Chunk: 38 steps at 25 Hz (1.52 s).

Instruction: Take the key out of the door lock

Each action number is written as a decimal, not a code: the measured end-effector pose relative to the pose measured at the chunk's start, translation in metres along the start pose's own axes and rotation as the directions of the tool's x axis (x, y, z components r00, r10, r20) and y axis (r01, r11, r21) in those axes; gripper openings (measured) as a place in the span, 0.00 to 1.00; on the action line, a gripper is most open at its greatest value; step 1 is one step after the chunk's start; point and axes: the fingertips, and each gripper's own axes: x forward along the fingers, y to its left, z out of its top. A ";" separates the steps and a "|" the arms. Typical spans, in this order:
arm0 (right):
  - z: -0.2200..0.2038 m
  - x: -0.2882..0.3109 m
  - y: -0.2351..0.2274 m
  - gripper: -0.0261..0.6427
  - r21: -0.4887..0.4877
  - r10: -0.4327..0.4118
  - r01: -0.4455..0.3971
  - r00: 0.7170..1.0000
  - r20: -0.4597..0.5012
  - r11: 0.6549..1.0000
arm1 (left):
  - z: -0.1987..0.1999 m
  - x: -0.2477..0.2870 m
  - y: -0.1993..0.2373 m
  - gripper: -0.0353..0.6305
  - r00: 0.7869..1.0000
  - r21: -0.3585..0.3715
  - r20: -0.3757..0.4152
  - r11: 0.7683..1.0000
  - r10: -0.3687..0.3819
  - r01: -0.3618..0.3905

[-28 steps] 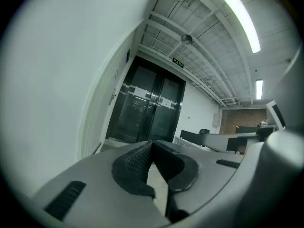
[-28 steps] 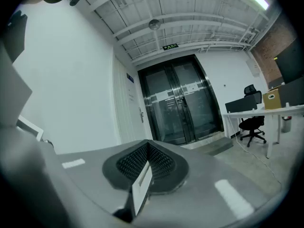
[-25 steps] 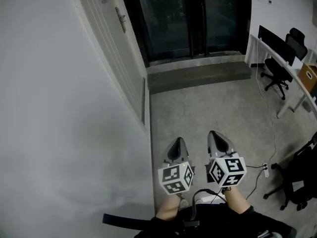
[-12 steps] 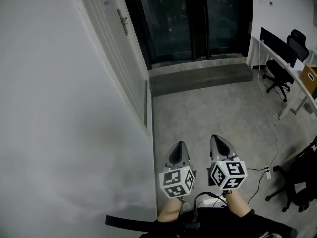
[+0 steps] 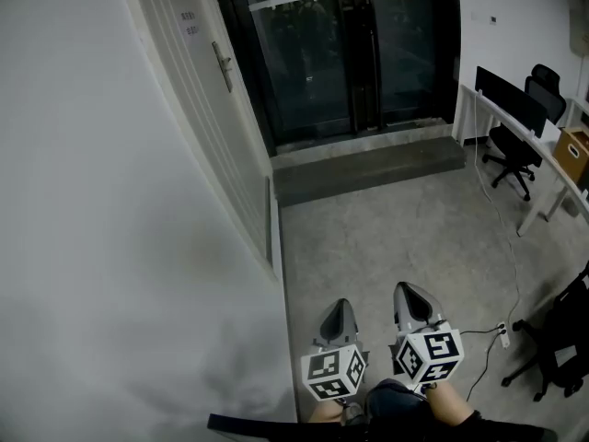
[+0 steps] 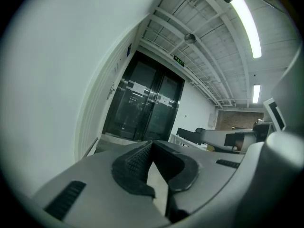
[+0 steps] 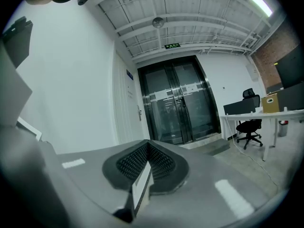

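Key is too small for me to make out; the door handle (image 5: 224,65) where it would sit is on the white door (image 5: 189,127), far ahead on the left. My left gripper (image 5: 339,304) and right gripper (image 5: 411,289) hang side by side over the grey floor (image 5: 396,219), well away from it, both clenched on nothing.

Left tool (image 5: 338,307) and right tool (image 5: 412,291) hang side by side, well short of the white door (image 5: 198,72).
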 end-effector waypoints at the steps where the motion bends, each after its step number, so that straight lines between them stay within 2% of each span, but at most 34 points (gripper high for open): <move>1: -0.002 0.006 -0.002 0.04 0.001 -0.001 0.001 1.000 -0.002 1.000 | -0.002 0.005 0.004 0.05 1.000 -0.003 -0.004 1.000 0.005 -0.005; 7: 0.001 0.063 -0.016 0.04 -0.007 0.041 -0.041 0.999 0.012 0.999 | 0.014 0.054 0.025 0.05 0.998 -0.010 0.047 0.999 0.052 -0.052; 14: 0.033 0.144 -0.056 0.04 -0.022 0.081 -0.081 0.997 0.014 0.997 | 0.053 0.137 0.029 0.05 0.990 -0.010 0.096 0.994 0.106 -0.105; 21: 0.048 0.203 -0.098 0.04 -0.005 0.094 -0.094 0.995 0.019 0.996 | 0.065 0.209 0.022 0.05 0.990 0.018 0.097 0.994 0.105 -0.108; 26: 0.042 0.238 -0.113 0.04 0.004 0.106 -0.106 0.994 -0.009 0.994 | 0.063 0.245 0.033 0.05 0.989 -0.008 0.077 0.992 0.123 -0.123; 31: 0.046 0.295 -0.115 0.04 -0.009 0.110 -0.110 0.994 -0.004 0.994 | 0.077 0.295 0.058 0.05 0.990 0.002 0.080 0.993 0.118 -0.118; 38: 0.061 0.404 -0.118 0.04 -0.033 0.105 -0.105 0.994 0.021 0.994 | 0.117 0.385 0.110 0.05 0.989 0.013 0.108 0.994 0.103 -0.105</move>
